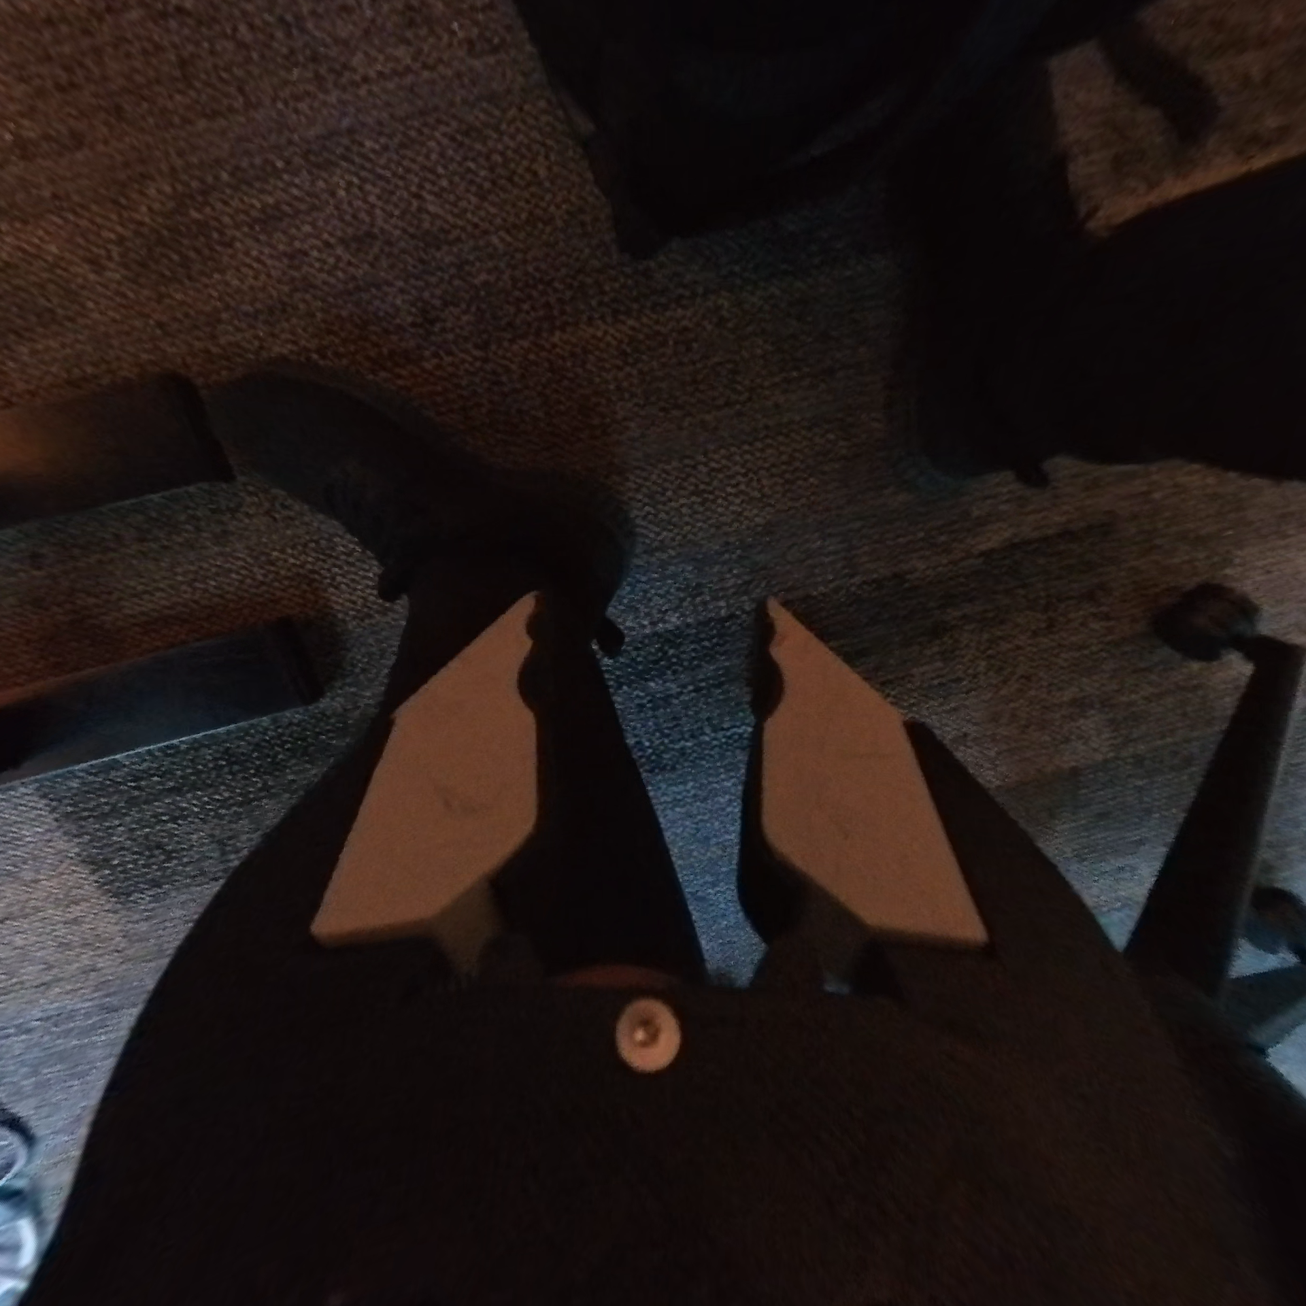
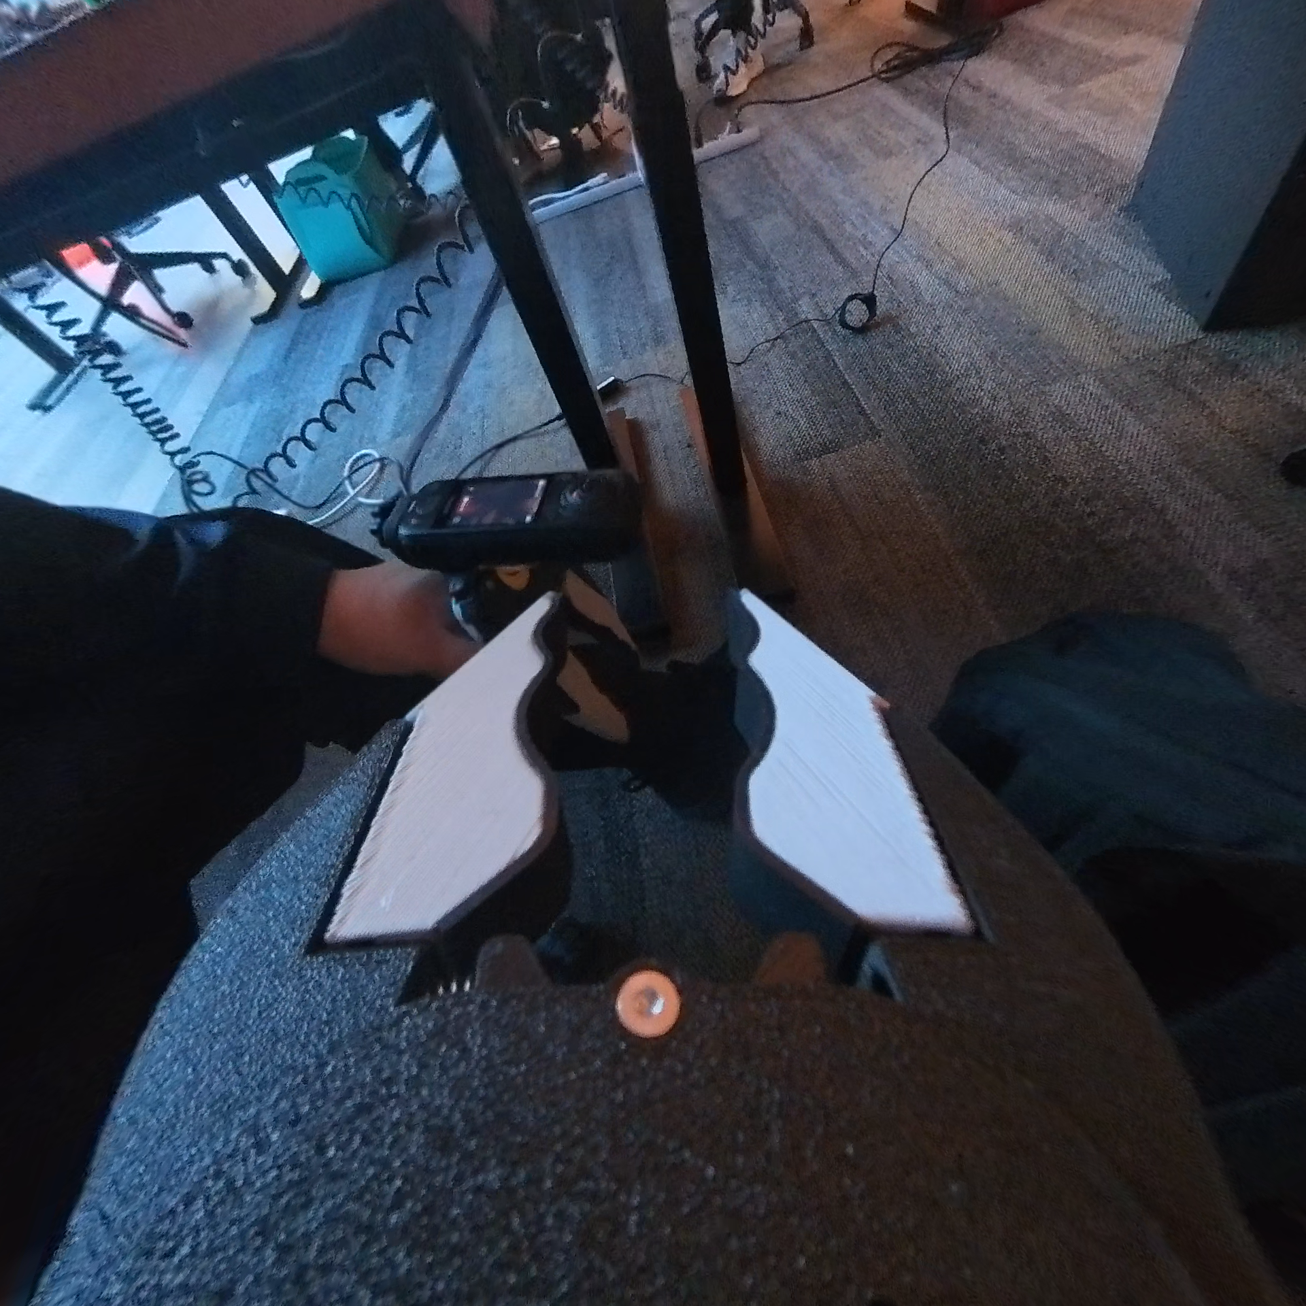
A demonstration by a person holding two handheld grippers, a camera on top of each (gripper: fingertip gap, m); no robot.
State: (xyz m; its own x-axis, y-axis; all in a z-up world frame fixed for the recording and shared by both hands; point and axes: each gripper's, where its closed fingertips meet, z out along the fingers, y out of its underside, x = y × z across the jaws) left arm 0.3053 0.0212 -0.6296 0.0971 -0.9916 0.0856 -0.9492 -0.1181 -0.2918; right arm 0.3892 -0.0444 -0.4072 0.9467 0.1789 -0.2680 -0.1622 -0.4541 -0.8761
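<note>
The left gripper (image 1: 650, 608) hangs over a grey, bumpy carpet floor (image 1: 707, 396). Its two pale fingers are spread apart and nothing is between them. The nearest thing is a dark, long shape (image 1: 452, 487), maybe a shoe; it is too dark to be sure. It lies just past the left fingertip, and from here it looks like it touches that tip. Its long side runs from far left to near right, ending at that tip. Off to the right, well apart, is a black chair leg with a round wheel (image 1: 1201, 622).

The right gripper (image 2: 646, 601) is also spread wide, with white fingers, and it grips nothing. Just ahead and a little left is a black camera box with a small lit screen (image 2: 509, 516). It sits on top of the left gripper, and its long side runs left to right. A hand (image 2: 396, 622) in a black sleeve holds that gripper from the left. The left gripper's tan fingers (image 2: 625, 452) point far away, next to two black metal table legs (image 2: 678, 212). A black curly cable (image 2: 367, 367) lies on the floor at far left, near a teal bag (image 2: 339, 205). A dark, soft lump (image 2: 1102, 714) lies near on the right.
</note>
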